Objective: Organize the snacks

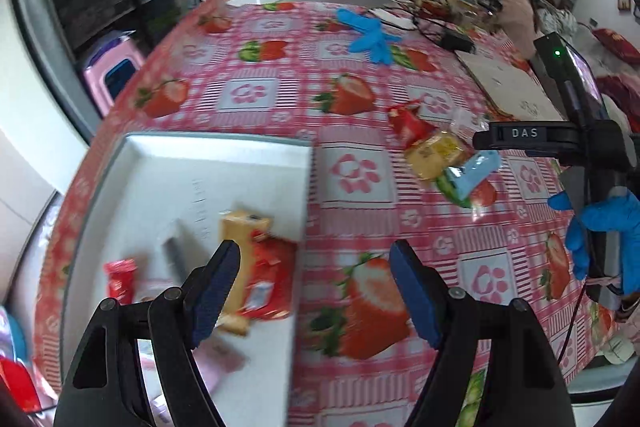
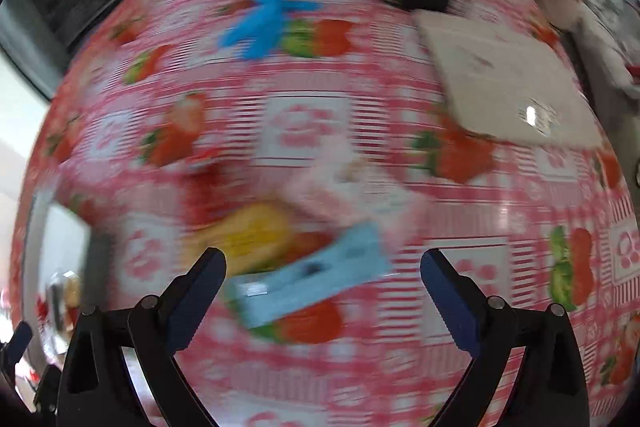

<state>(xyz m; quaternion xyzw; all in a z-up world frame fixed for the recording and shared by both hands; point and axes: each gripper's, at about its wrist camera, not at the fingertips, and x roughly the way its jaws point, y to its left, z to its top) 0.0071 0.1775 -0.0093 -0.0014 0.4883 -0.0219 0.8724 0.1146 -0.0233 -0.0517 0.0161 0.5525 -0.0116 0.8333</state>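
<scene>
Snacks (image 1: 438, 155) lie loose on strawberry tablecloth (image 1: 352, 99); more snacks inside white tray (image 1: 224, 163) at table's left. Left gripper (image 1: 316, 291) over tray edge, jaws apart, empty. Right gripper (image 2: 324, 291) wide apart above light blue packet (image 2: 312, 279), not touching. Blue gloves (image 1: 370, 35), cardboard (image 1: 508, 83) farther back. Right view blurred; only left view shows tray contents, gloved hand (image 1: 604, 227).

pink strawberry-print tablecloth (image 1: 352, 99), white tray (image 1: 168, 163), light blue packet (image 2: 316, 275), blue gloves (image 1: 370, 35).
</scene>
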